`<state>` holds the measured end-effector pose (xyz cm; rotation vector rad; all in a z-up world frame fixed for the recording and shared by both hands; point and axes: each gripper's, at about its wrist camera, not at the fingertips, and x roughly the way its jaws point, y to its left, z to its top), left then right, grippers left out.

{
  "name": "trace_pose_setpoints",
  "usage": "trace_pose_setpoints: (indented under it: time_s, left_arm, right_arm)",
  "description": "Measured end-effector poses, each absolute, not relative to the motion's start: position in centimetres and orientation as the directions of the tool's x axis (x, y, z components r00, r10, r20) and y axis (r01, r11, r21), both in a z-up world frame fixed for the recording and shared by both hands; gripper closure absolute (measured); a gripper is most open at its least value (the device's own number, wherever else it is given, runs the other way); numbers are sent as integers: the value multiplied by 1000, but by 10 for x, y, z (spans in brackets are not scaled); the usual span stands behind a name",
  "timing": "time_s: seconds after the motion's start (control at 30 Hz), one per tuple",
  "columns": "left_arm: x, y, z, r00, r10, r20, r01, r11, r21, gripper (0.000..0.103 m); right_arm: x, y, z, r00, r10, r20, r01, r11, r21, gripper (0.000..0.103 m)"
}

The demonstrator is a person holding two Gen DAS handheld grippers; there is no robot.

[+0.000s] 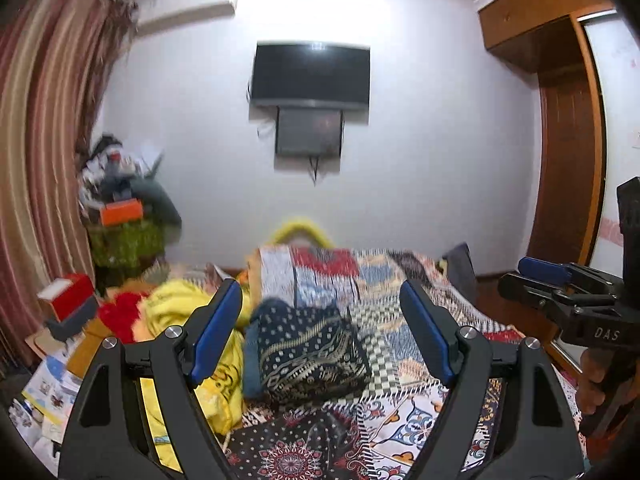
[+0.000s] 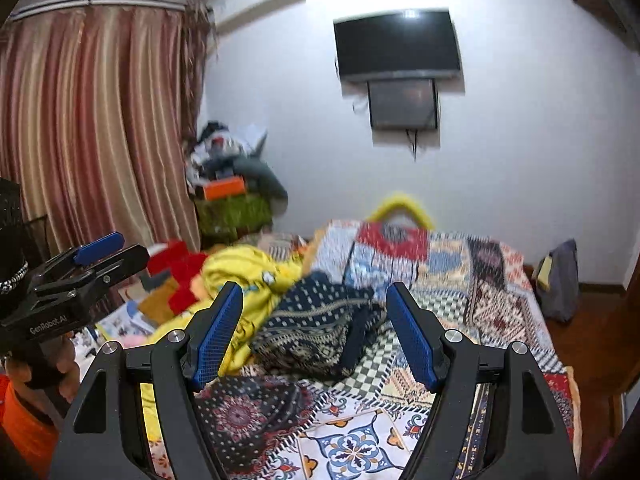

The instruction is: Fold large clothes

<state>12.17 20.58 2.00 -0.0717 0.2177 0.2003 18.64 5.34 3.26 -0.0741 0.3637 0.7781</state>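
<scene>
Hovering over the bed [image 1: 400, 420] with both the left gripper [image 1: 320, 328] and right gripper [image 2: 314, 330] wide and empty. Navy patterned garment [image 1: 308, 352] sits folded beside a yellow one [image 1: 176, 304]; a careless grab there could undo the fold.

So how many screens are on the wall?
2: a big black TV high on the white wall, and a smaller screen right under it. None looks hidden.

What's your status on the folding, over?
Left gripper and right gripper open, empty, above the bed. Navy patterned garment lies folded on the patchwork bedspread. Yellow garment crumpled alongside, unfolded.
</scene>
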Motion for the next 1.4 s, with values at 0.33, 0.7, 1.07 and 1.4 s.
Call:
trace_pose_setpoints:
  time_s: [0.33, 0.7, 1.07, 1.4]
  left_arm:
    - [68, 160, 24, 955, 278, -104, -275, 961, 41, 22]
    - [60, 161, 18, 949, 295, -115, -298, 954, -13, 10]
    - [60, 167, 12, 943, 312, -114, -317, 948, -31, 4]
    - [61, 169, 10, 944, 307, -121, -315, 948, -48, 3]
  right_arm:
    - [141, 44, 36, 707, 658, -260, -674, 738, 36, 32]
    - [128, 34, 37, 733, 634, -244, -646, 762, 41, 16]
    - [130, 31, 32, 733, 629, -260, -639, 767, 55, 14]
    - [131, 29, 30, 732, 628, -263, -638, 768, 59, 14]
